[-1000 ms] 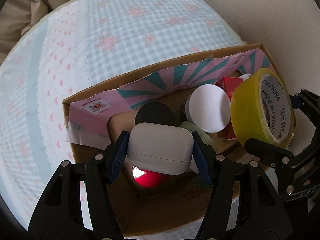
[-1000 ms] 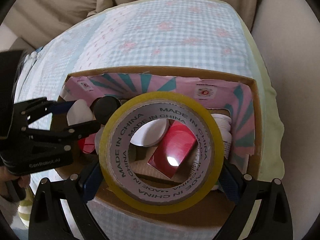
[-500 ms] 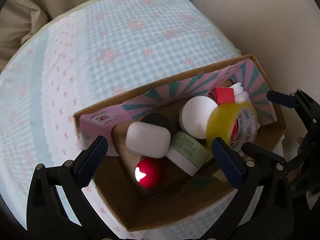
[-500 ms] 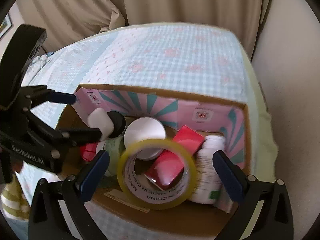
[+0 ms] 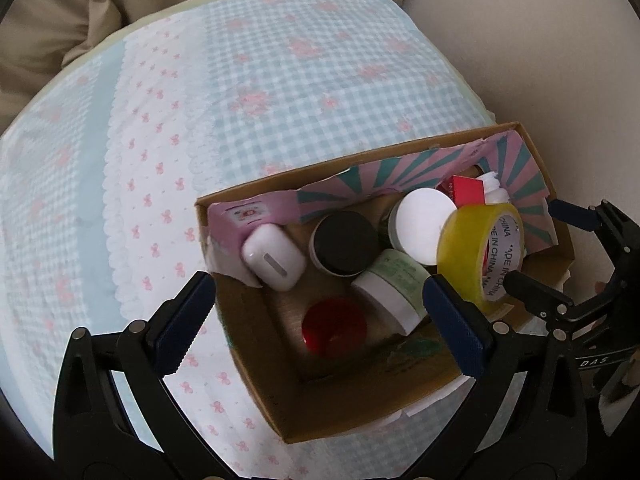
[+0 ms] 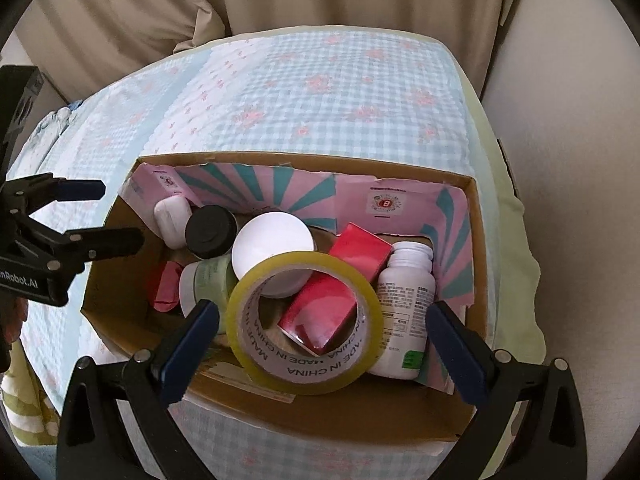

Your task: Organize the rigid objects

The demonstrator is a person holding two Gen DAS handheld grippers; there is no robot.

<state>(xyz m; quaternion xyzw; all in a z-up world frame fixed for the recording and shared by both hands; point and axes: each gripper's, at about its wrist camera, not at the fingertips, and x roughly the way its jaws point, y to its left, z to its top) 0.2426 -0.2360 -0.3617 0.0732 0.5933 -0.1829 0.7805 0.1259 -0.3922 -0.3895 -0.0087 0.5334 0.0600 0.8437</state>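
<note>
A cardboard box (image 5: 280,364) (image 6: 320,408) with pink and teal lining stands on the bed. Inside lie a white earbud case (image 5: 274,257) (image 6: 173,216), a black-lidded jar (image 5: 340,243) (image 6: 210,231), a white-lidded jar (image 5: 420,227) (image 6: 272,248), a green jar (image 5: 390,284), a red round item (image 5: 334,326), a red box (image 6: 332,296), a white bottle (image 6: 406,312) and a yellow tape roll (image 5: 478,256) (image 6: 306,322). My left gripper (image 5: 320,324) is open and empty above the box's near left. My right gripper (image 6: 322,344) is open and empty above the tape roll.
The bed carries a blue checked cover with pink flowers (image 5: 280,80) (image 6: 340,92). A beige pillow (image 5: 48,32) lies at the far left and a pale wall (image 6: 560,120) runs along the right.
Both grippers opened and pulled back up. The earbud case dropped from the left gripper into the box's left corner. The tape roll dropped from the right gripper into the box.
</note>
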